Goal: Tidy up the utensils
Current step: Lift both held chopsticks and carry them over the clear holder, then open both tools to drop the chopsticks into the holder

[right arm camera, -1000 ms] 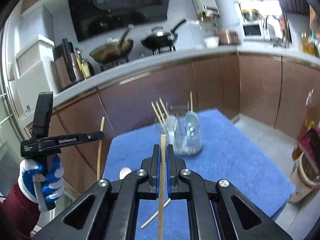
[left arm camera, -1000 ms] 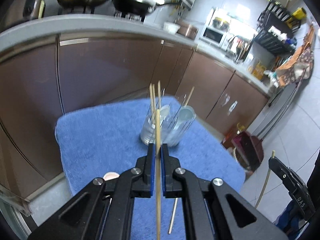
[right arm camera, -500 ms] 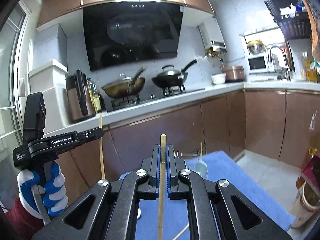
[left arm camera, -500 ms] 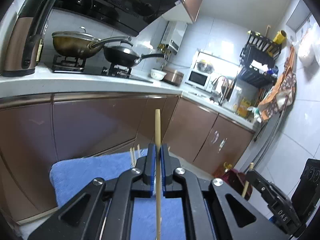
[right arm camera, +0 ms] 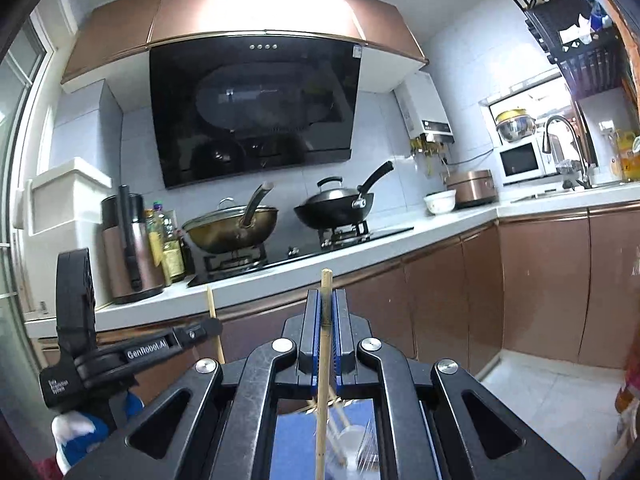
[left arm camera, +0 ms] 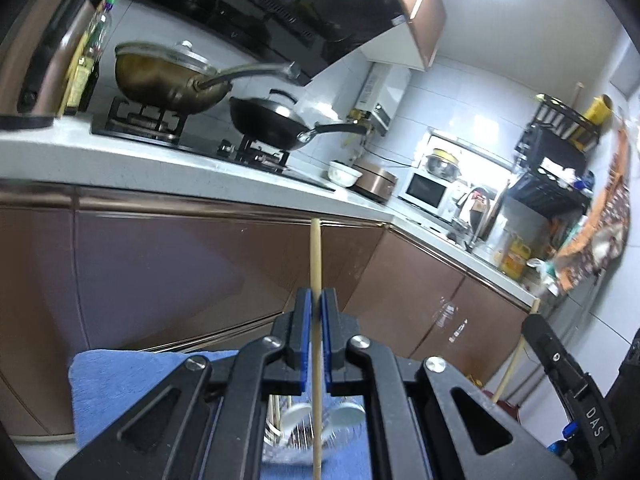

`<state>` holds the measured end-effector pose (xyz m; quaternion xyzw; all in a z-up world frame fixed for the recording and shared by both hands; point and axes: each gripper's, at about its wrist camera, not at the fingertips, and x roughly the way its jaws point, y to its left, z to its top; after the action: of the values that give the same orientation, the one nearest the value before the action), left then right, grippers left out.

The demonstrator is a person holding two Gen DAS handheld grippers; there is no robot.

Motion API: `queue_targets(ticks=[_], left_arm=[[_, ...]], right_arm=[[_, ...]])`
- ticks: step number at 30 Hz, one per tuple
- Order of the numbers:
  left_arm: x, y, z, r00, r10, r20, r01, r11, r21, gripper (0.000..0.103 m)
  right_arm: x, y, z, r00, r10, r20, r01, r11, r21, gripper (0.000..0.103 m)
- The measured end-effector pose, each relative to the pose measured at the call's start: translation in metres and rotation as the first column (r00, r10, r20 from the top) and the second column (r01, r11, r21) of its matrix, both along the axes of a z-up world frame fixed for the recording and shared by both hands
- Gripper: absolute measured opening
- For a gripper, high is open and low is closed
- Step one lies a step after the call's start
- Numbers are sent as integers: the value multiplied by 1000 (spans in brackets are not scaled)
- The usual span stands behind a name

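Note:
My left gripper [left arm camera: 317, 294] is shut on a pale wooden chopstick [left arm camera: 315, 252] that stands upright between its blue pads. Under it, between the gripper's arms, a clear glass holder [left arm camera: 296, 440] with white spoons and several chopsticks rests on a blue towel [left arm camera: 104, 384]. My right gripper [right arm camera: 327, 296] is shut on a second upright chopstick [right arm camera: 326, 280], above the same holder [right arm camera: 356, 446]. The left gripper [right arm camera: 200, 330] shows in the right wrist view, in a blue-and-white gloved hand [right arm camera: 76, 436]. The right gripper [left arm camera: 560, 364] shows at the left view's right edge.
A white counter [right arm camera: 440, 224] runs behind the table over brown cabinets [left arm camera: 160, 272], carrying a stove with a brass wok [right arm camera: 232, 228] and a black pan [right arm camera: 336, 204], a kettle [right arm camera: 128, 248] and a microwave [right arm camera: 524, 160]. Tiled floor [right arm camera: 552, 392] lies to the right.
Both grippers rose and tipped upward, chopsticks still clamped. The towel and glass holder slid from mid-view to the bottom edge, now half hidden behind the gripper arms.

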<state>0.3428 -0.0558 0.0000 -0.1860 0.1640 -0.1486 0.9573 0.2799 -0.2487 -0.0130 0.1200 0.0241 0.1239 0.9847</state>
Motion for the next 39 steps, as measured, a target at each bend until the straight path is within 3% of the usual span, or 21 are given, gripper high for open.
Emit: queue_targets(ticks=[5, 13, 22, 32, 34, 35, 37, 39], left_arm=[[45, -12, -26, 999, 15, -41, -16, 999, -31, 4], [77, -39, -61, 997, 77, -23, -77, 997, 18, 4], [81, -66, -100, 990, 139, 25, -140, 987, 77, 4], [80, -73, -139, 986, 163, 12, -164, 985, 57, 5], [76, -71, -142, 988, 156, 6, -156, 986, 50, 7], [75, -70, -143, 988, 153, 4, -153, 987, 50, 10], [70, -67, -140, 989, 145, 5, -145, 988, 43, 23], [60, -62, -133, 990, 140, 18, -141, 990, 32, 37]], right_arm=[[49, -3, -15, 999, -42, 27, 42, 999, -7, 5], [97, -8, -54, 993, -110, 31, 110, 994, -8, 5], [121, -4, -101, 991, -133, -11, 132, 991, -37, 5], [117, 0, -136, 987, -145, -75, 142, 989, -51, 6], [111, -1, -139, 985, -150, -83, 146, 988, -50, 7], [109, -1, -139, 985, -152, -86, 148, 988, -52, 14], [103, -2, -137, 984, -155, -91, 151, 987, -50, 28], [95, -3, -132, 985, -152, -85, 149, 988, -43, 33]])
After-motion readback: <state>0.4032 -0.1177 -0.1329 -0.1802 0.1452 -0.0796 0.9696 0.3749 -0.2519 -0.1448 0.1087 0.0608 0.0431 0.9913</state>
